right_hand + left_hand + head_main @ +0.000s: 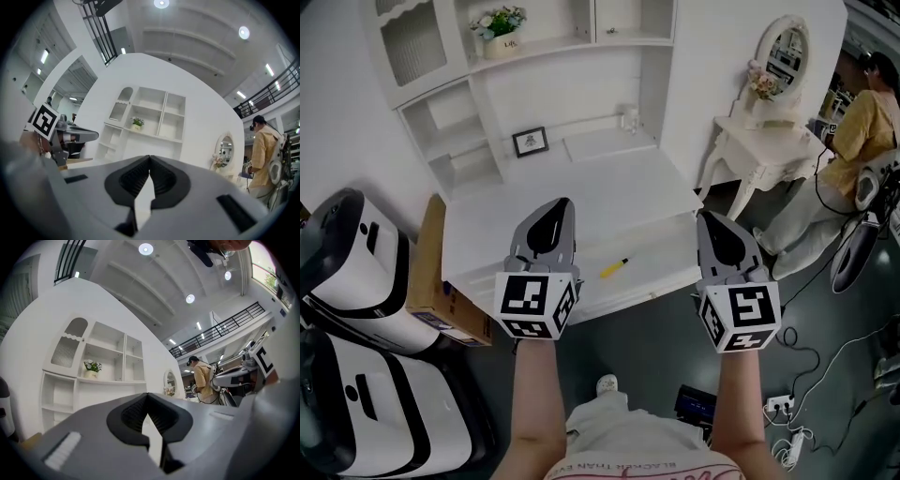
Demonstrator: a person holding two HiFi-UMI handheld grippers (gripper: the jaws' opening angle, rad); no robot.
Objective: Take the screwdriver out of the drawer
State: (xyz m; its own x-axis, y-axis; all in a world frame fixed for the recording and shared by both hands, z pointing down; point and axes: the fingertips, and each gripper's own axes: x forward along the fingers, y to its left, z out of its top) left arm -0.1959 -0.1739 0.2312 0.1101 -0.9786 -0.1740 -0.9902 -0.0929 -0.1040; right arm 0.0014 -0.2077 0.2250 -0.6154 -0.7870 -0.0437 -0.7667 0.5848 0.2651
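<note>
A small yellow-handled screwdriver (614, 267) lies in the open white drawer (656, 284) under the desk top (581, 192). My left gripper (551, 208) hovers over the drawer's left part, left of the screwdriver, jaws shut and empty. My right gripper (712, 220) is held over the drawer's right end, also shut with nothing in it. In the left gripper view the left gripper's (146, 394) tips meet, pointing at the white shelf unit (98, 362). The right gripper view shows the right gripper (150, 157) the same way, tips together.
A cardboard box (427, 272) and white machines (356, 272) stand left of the desk. A picture frame (530, 141) and a flower pot (499, 33) sit on the shelves. To the right are a vanity table (759, 141) and a person (862, 122). Cables and a power strip (783, 405) lie on the floor.
</note>
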